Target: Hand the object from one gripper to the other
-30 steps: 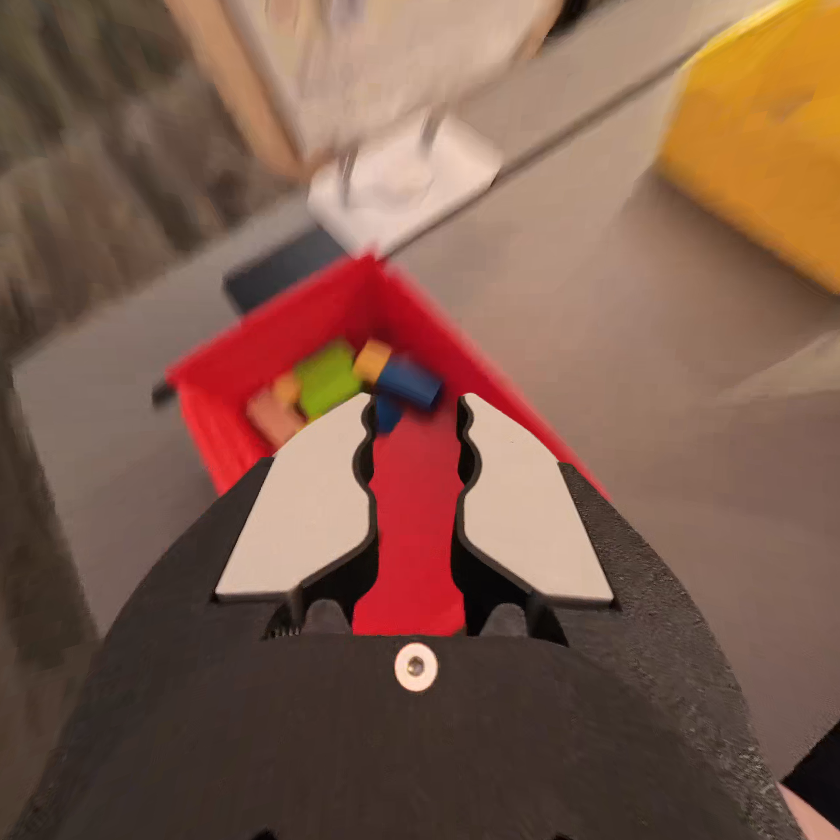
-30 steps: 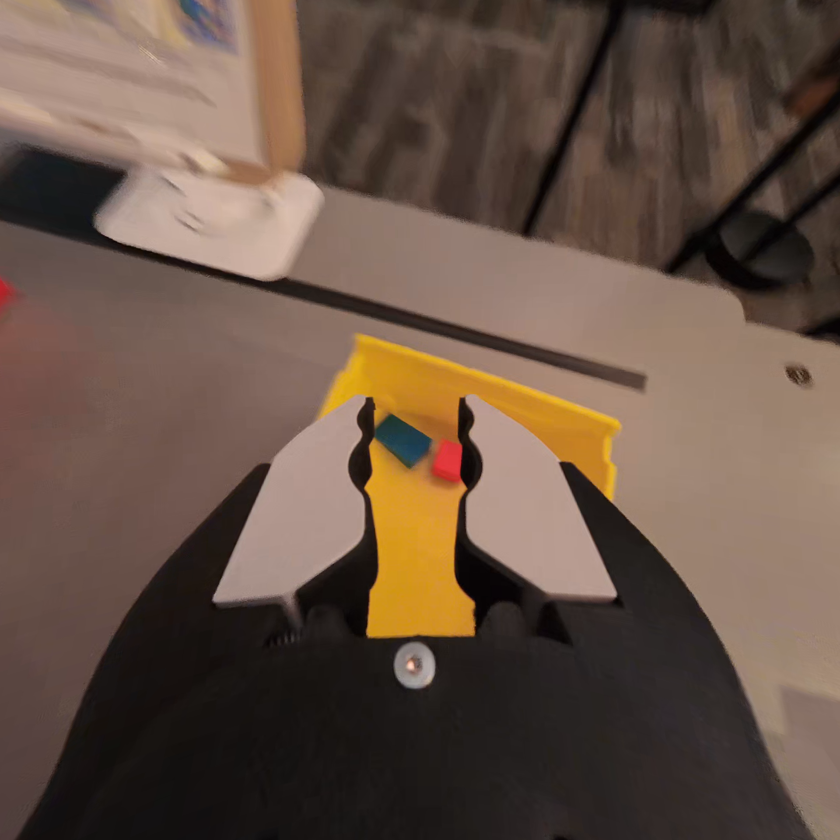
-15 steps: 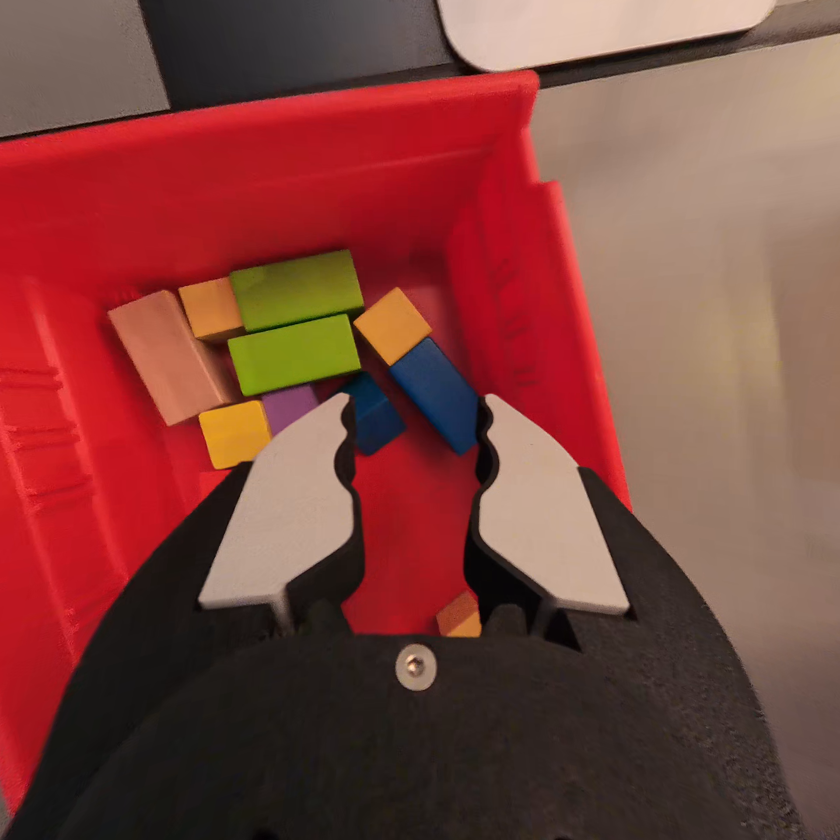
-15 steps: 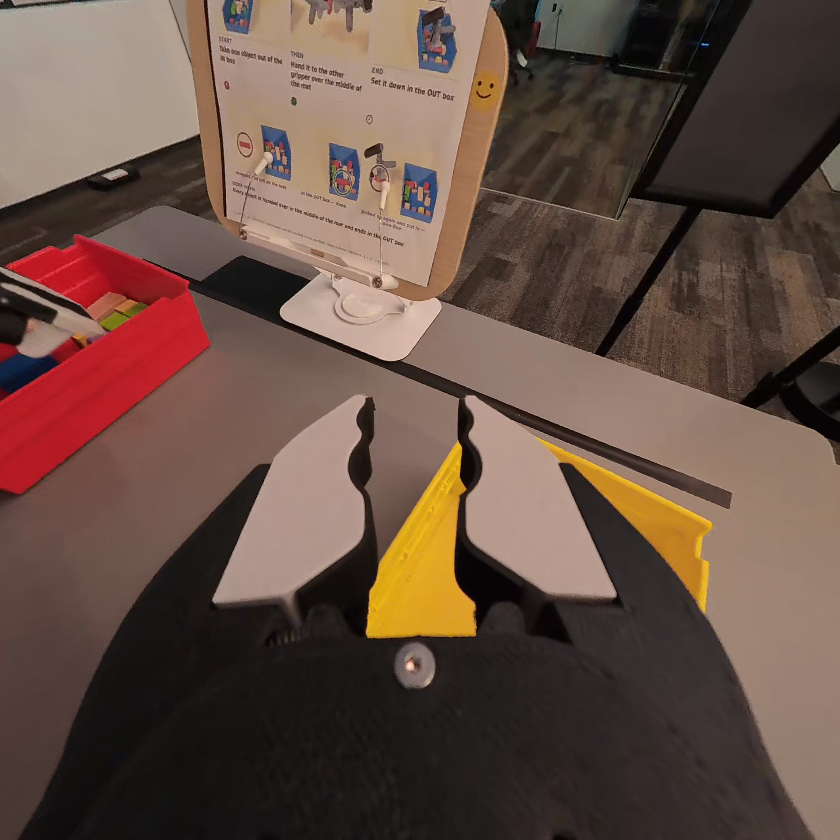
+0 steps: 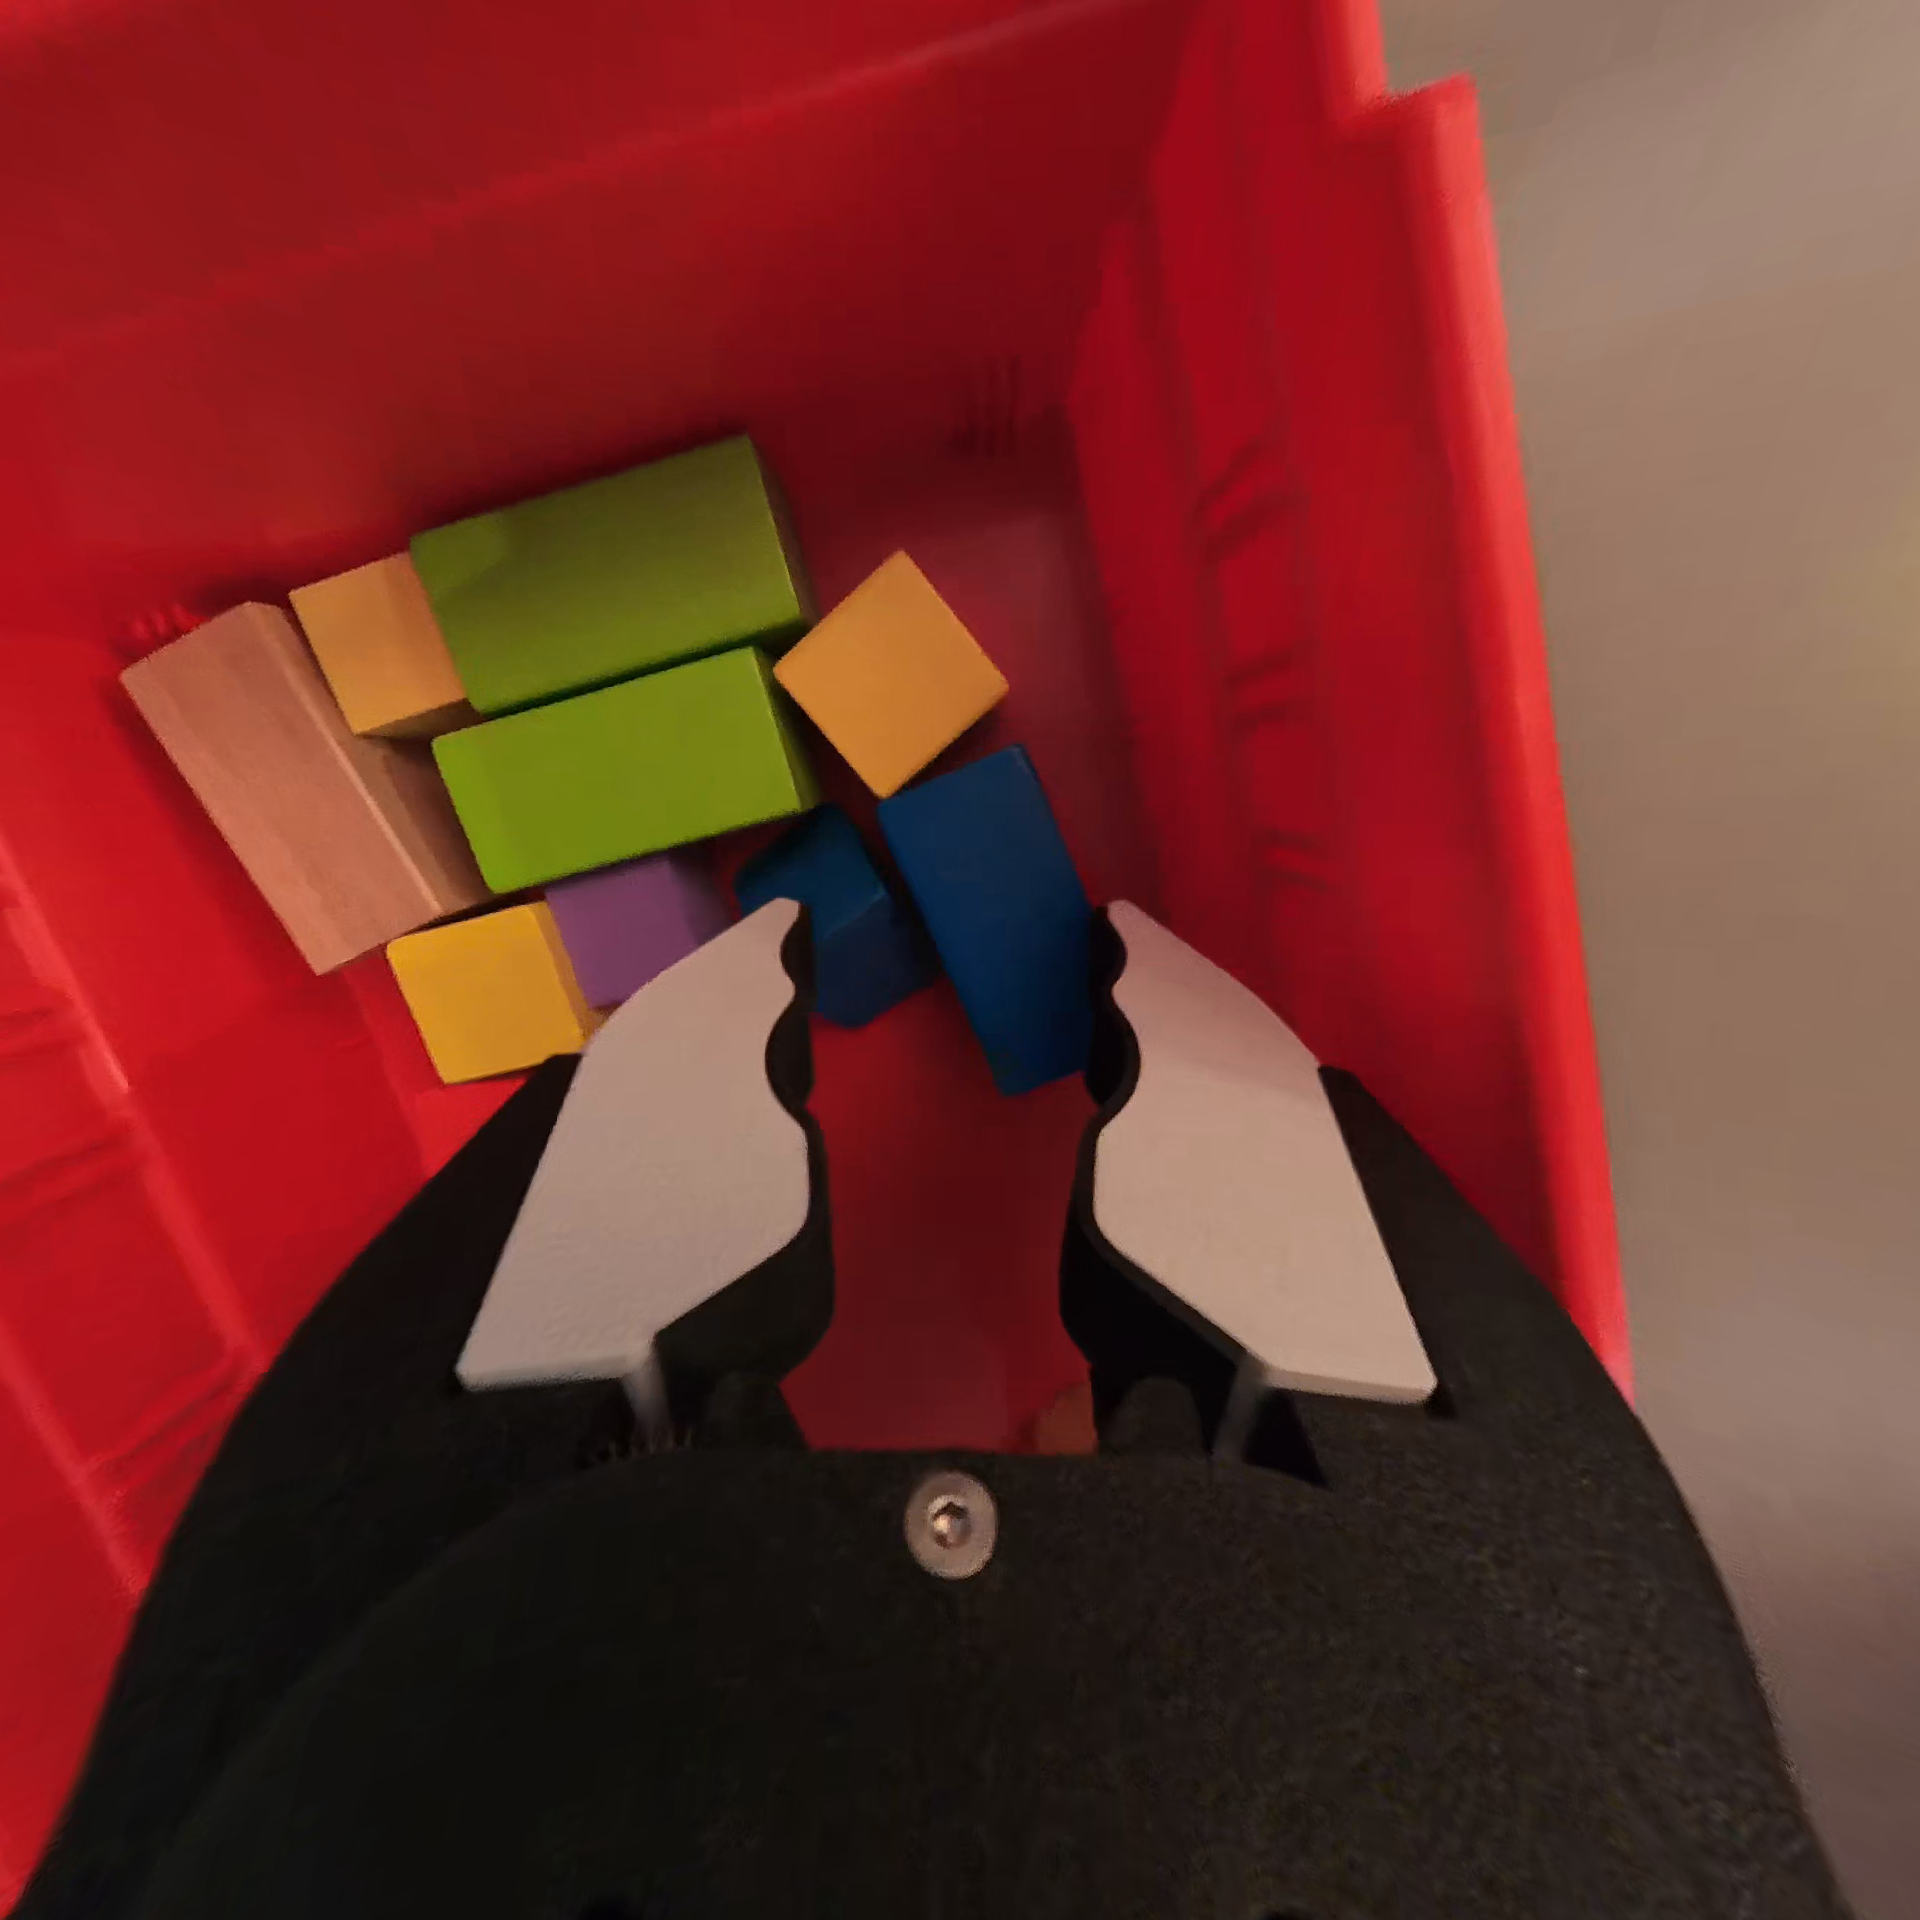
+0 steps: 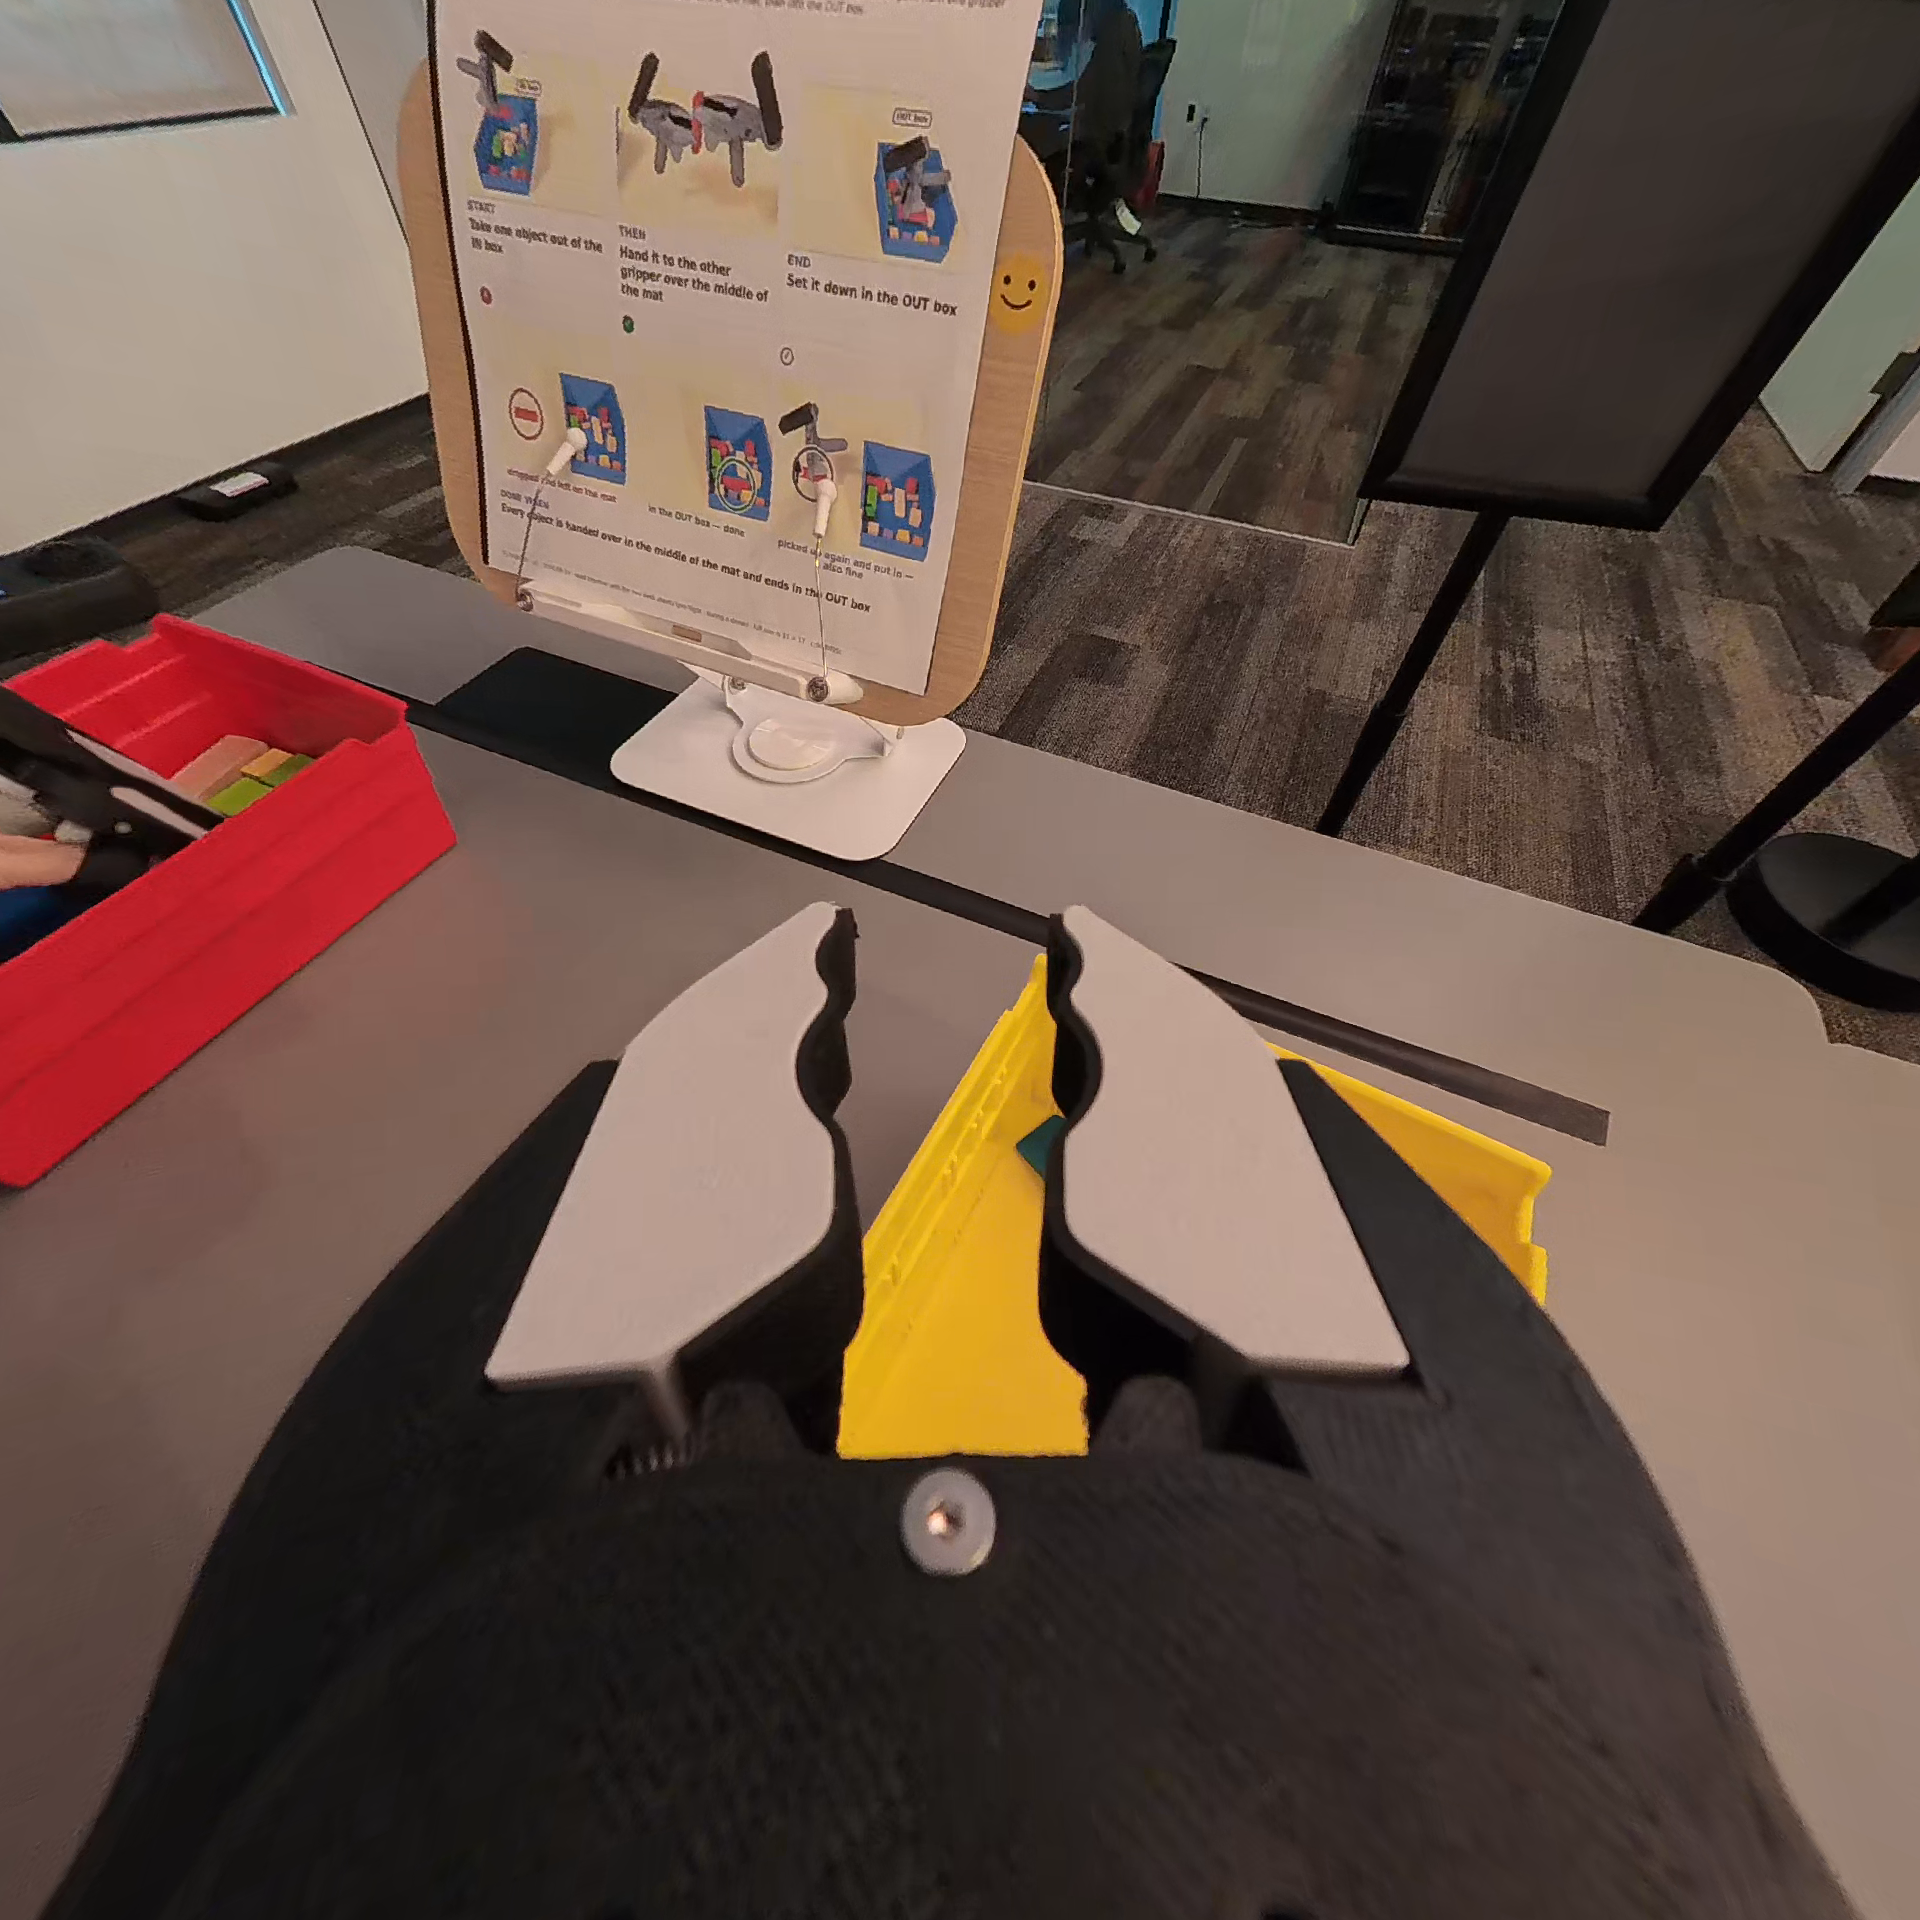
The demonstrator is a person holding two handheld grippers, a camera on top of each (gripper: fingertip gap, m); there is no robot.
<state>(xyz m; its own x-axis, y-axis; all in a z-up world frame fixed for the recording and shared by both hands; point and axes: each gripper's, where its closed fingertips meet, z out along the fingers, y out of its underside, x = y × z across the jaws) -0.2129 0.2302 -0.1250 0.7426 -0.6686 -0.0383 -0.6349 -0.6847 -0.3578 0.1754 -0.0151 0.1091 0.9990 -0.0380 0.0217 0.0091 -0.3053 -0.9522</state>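
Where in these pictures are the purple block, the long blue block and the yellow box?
purple block (image 5: 632, 928): left wrist view, on its top face.
long blue block (image 5: 987, 914): left wrist view, on its upper face.
yellow box (image 6: 966, 1330): right wrist view, on its inner floor between the fingers.

Matt ribbed plastic red bin (image 5: 1299, 520), painted smooth blocks beside a bare wooden block (image 5: 281, 779), grainy black gripper body (image 6: 935, 1714) probably printed plastic, smooth grey tabletop (image 6: 1351, 914).

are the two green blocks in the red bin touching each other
Touching. The left wrist view shows the two green blocks lying side by side in the red bin, long edges meeting with no gap.
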